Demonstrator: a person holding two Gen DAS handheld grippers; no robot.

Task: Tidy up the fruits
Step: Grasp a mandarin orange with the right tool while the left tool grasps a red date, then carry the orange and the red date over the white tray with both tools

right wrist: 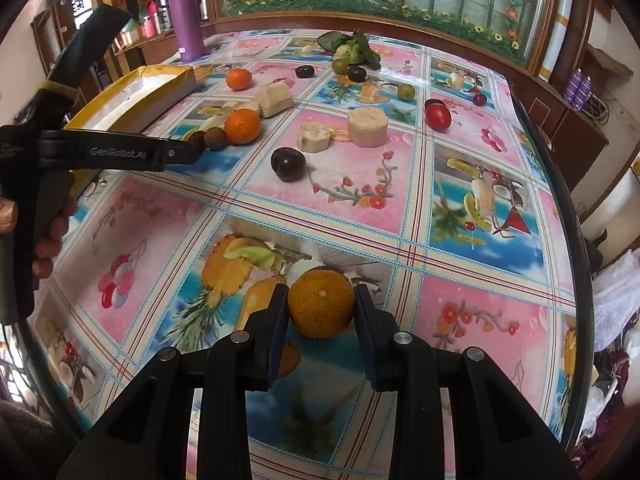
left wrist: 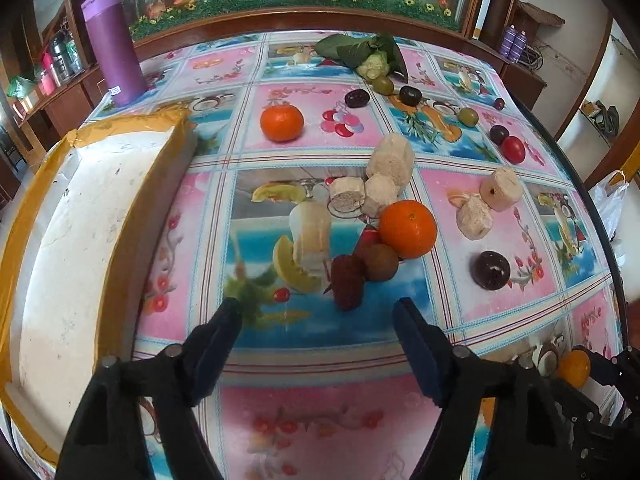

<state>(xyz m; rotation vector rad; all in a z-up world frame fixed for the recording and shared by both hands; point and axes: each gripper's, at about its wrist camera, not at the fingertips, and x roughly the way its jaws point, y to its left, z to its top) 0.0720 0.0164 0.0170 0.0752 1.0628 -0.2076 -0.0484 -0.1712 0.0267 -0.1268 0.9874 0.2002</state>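
My right gripper (right wrist: pixel 321 294) is shut on a small yellow-orange tangerine (right wrist: pixel 321 308), low over the patterned tablecloth; the same tangerine (left wrist: pixel 574 368) shows at the lower right of the left wrist view. My left gripper (left wrist: pixel 320 316) is open with nothing between its fingers. Just ahead of it lie a red strawberry (left wrist: pixel 348 286), a brown round fruit (left wrist: pixel 381 262) and an orange (left wrist: pixel 408 229). A second orange (left wrist: pixel 281 122) sits farther back. A dark plum (left wrist: pixel 491 270) lies to the right.
A white foam tray with a yellow taped rim (left wrist: pixel 120 120) fills the left side. Pale cut chunks (left wrist: pixel 392 156), a red tomato (left wrist: pixel 513 149), green and dark small fruits and a leafy cauliflower (left wrist: pixel 374 62) are scattered behind. A purple tumbler (left wrist: pixel 114 44) stands at the far left.
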